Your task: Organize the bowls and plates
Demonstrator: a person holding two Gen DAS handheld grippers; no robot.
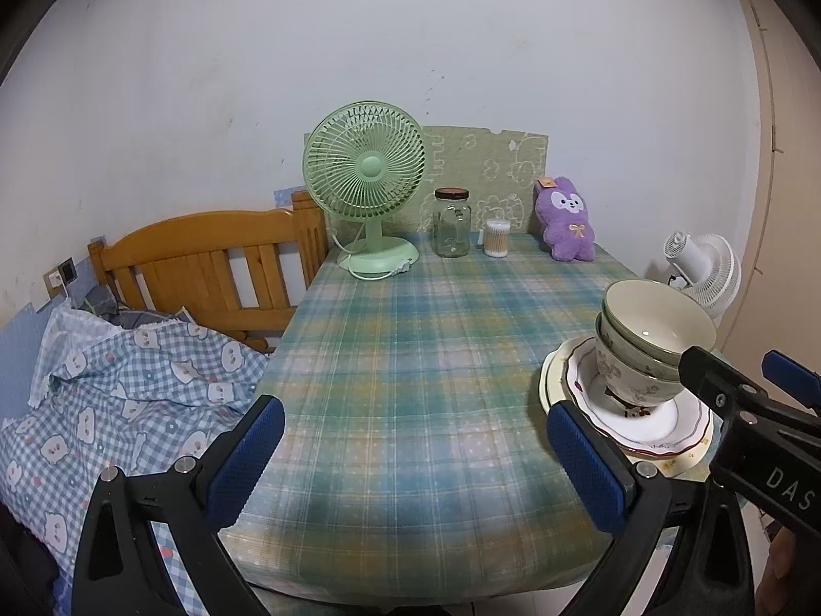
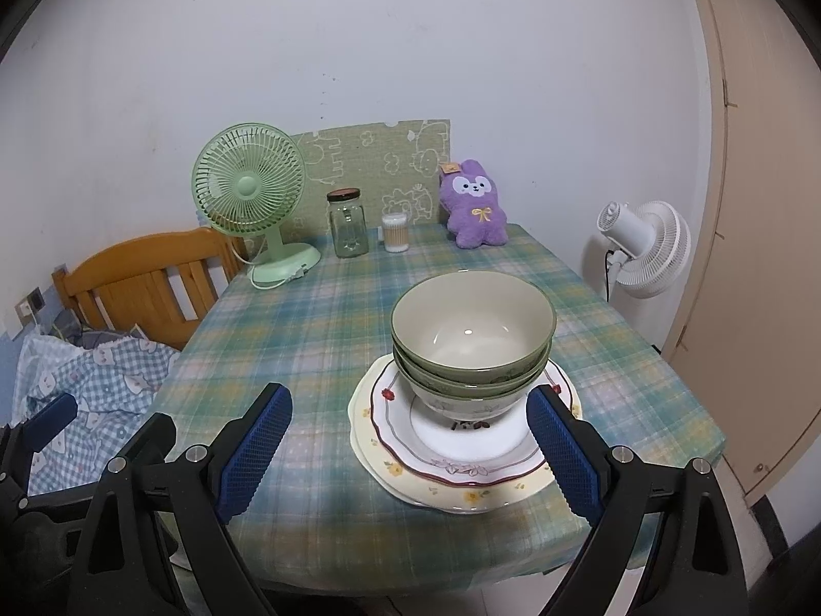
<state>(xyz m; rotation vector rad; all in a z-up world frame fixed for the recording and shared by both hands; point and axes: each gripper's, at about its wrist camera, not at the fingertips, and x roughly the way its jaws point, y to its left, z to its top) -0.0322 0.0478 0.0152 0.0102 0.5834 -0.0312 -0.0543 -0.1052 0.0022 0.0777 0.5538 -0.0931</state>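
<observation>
Three bowls sit nested, green-rimmed and glossy, on two stacked plates, and that whole pile stands near the front right edge of the table. The top plate is white with a dark scalloped band, the lower one cream with yellow flowers, its wavy rim peeking out underneath. All glazed ceramic, smooth, hard, slick under a rubber pad. The right gripper hovers just short of the pile, jaws spread wide and empty, one blue textured finger close beside the plates' right rim. The left gripper hangs over bare cloth to the left, also wide open, holding nothing. Looks like the stacking is done, or close to it. The risk now: the bowl tower sits tall on a narrow foot, so a nudge from that near finger could tip it or slide the plates towards the edge. The plaid cloth is soft and could drag along with them. Further back stand a green fan, a glass jar and a purple plush, well clear.
</observation>
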